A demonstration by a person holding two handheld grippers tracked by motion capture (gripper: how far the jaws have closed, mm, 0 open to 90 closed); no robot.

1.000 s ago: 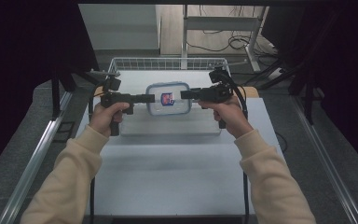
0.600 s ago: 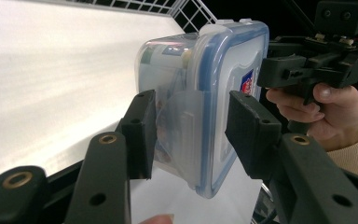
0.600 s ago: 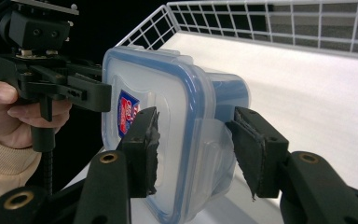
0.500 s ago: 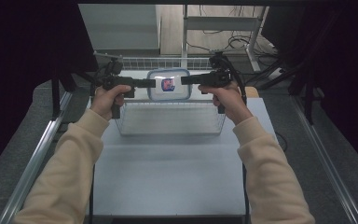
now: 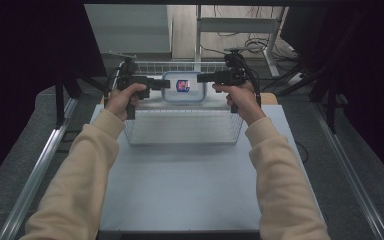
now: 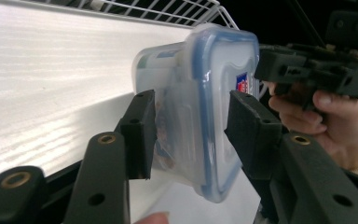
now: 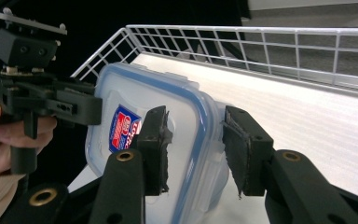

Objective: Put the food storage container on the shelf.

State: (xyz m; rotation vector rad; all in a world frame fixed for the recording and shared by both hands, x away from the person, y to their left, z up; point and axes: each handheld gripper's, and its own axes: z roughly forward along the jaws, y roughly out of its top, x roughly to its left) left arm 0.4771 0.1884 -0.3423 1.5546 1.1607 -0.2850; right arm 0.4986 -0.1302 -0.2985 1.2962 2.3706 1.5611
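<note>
Holding: one clear lidded container (image 5: 182,86) (blue seal, red label) over the wire basket (image 5: 182,135), my left gripper (image 5: 166,83) clamped on it; right gripper (image 5: 203,77) just closing around its opposite edge.

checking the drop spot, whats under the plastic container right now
The plastic container hangs between the left tongs and right tongs, above the white floor of the wire basket. The patch straight beneath it is covered by the container itself.
</note>
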